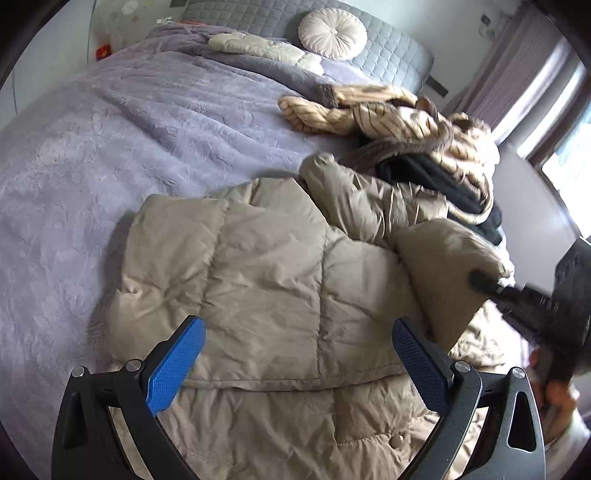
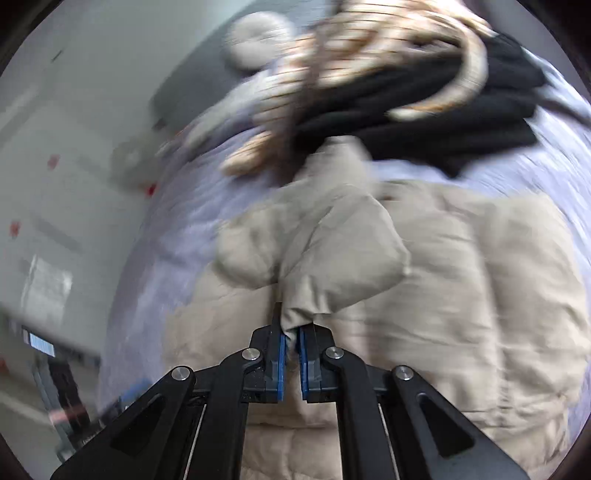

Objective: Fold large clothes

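Note:
A beige puffer jacket (image 1: 266,288) lies spread on the purple bedspread (image 1: 110,147). My left gripper (image 1: 297,350) is open and hovers just above the jacket's body, holding nothing. My right gripper (image 2: 291,332) is shut on a fold of the jacket's sleeve (image 2: 332,258) and holds it lifted over the jacket's body (image 2: 498,295). In the left wrist view the right gripper (image 1: 480,278) shows at the right edge, gripping the raised sleeve (image 1: 447,258). The right wrist view is blurred by motion.
A pile of other clothes, a tan striped knit (image 1: 399,114) over black garments (image 1: 443,184), lies beyond the jacket. A round cushion (image 1: 332,33) and grey headboard (image 1: 391,51) stand at the bed's far end. A window (image 1: 565,155) is at right.

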Tool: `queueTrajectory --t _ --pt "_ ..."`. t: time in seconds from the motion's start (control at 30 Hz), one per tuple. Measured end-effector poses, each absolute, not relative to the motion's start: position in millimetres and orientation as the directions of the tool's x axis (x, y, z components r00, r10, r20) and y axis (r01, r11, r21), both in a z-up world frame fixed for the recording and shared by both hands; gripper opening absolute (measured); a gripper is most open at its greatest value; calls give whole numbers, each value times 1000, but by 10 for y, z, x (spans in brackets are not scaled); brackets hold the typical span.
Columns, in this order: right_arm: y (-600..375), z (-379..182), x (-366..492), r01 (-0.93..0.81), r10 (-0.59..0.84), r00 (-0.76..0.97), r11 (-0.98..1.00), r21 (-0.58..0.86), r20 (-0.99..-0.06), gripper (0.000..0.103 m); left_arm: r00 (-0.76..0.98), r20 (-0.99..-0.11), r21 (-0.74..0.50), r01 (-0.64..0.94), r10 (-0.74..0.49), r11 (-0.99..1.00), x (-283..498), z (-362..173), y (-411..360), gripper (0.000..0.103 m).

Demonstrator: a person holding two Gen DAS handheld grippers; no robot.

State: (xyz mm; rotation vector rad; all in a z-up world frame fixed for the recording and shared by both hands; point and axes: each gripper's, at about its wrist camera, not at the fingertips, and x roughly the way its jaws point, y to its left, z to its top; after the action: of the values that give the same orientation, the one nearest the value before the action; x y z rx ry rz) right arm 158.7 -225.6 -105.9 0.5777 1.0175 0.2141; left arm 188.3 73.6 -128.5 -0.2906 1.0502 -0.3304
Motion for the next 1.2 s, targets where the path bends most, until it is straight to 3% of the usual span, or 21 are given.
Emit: queueTrajectory --t 0.1,0.17,0.2,0.23,0.27,0.47,0.67,0.7,0.77,0.83,1.03,1.2 --pt "-1630 -1140 1641 -60 413 408 902 427 -815 11 453 -778 -446 91 -436 890 1914 -1285 931 102" --pt "-1403 -1244 1579 -114 377 331 926 360 -865 34 445 -764 -490 69 -466 869 1929 -1297 1029 102" --pt "-1343 -1273 1519 -131 377 303 926 353 -875 54 438 -759 -509 64 -482 859 1936 -1309 1057 102" --pt "-1341 -1285 1473 -134 380 294 925 356 -877 66 427 -755 -525 62 -498 849 1945 -1324 1068 102" --pt "-1349 -1278 1381 -129 388 291 922 366 -874 66 417 -751 -537 64 -511 841 1949 -1340 1060 102" --pt "-2226 -1344 842 128 391 259 893 432 -883 66 325 -743 -582 118 -585 805 2019 -1520 759 102" --pt "-3271 -1432 333 459 385 357 722 518 -851 66 259 -740 -609 133 -620 782 2237 -1730 336 100" --pt "-3427 -1446 294 499 372 387 685 531 -843 66 260 -741 -605 140 -619 784 2260 -1731 285 94" --pt "-3638 -1474 300 552 347 425 633 543 -836 62 228 -746 -602 172 -626 780 2302 -1736 173 48" --pt "-3727 -1464 401 559 336 444 621 550 -831 9 199 -768 -578 195 -609 792 2301 -1749 103 18" --pt "-3603 -1468 656 455 252 422 772 445 -870 8 245 -789 -519 224 -563 825 1985 -1725 271 18" --pt "-3644 -1727 579 494 279 389 741 454 -878 8 236 -829 -482 160 -507 862 1936 -1931 471 18"
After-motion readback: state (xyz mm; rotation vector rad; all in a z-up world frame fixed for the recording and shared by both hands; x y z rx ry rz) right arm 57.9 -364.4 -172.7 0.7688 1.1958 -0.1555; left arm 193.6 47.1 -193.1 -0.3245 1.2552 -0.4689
